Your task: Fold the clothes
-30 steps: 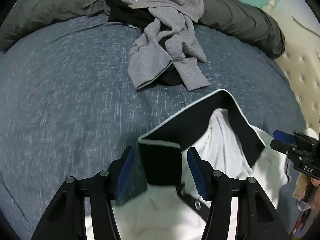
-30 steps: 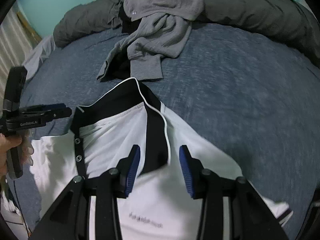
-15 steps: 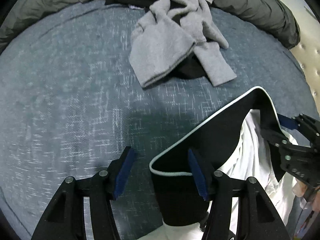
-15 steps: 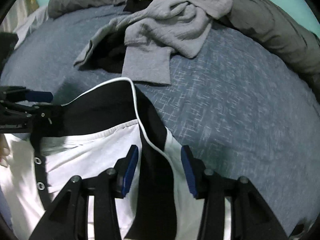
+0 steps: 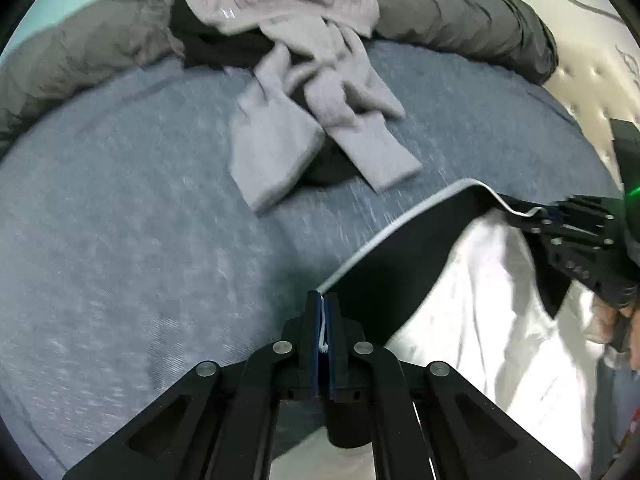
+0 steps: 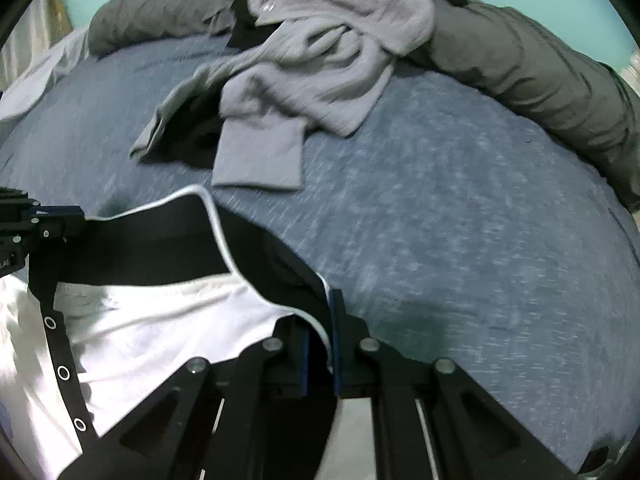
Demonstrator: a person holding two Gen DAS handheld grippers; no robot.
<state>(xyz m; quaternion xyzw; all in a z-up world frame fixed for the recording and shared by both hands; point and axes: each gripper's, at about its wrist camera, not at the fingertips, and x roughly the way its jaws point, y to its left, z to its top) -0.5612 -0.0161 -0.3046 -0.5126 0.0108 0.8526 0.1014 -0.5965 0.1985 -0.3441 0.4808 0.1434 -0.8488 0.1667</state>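
Currently, left hand-held gripper: clamped on collar trim only; could slip.
Right hand-held gripper: closing on collar.
Shirt: might sag, fold crooked.
Bed: grey clothes near, could snag.

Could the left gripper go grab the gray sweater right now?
Probably not yet. The left gripper is shut on the polo shirt's collar, so it would have to let go first. Bare blue bedspread lies between it and the gray sweater; nothing blocks the way.
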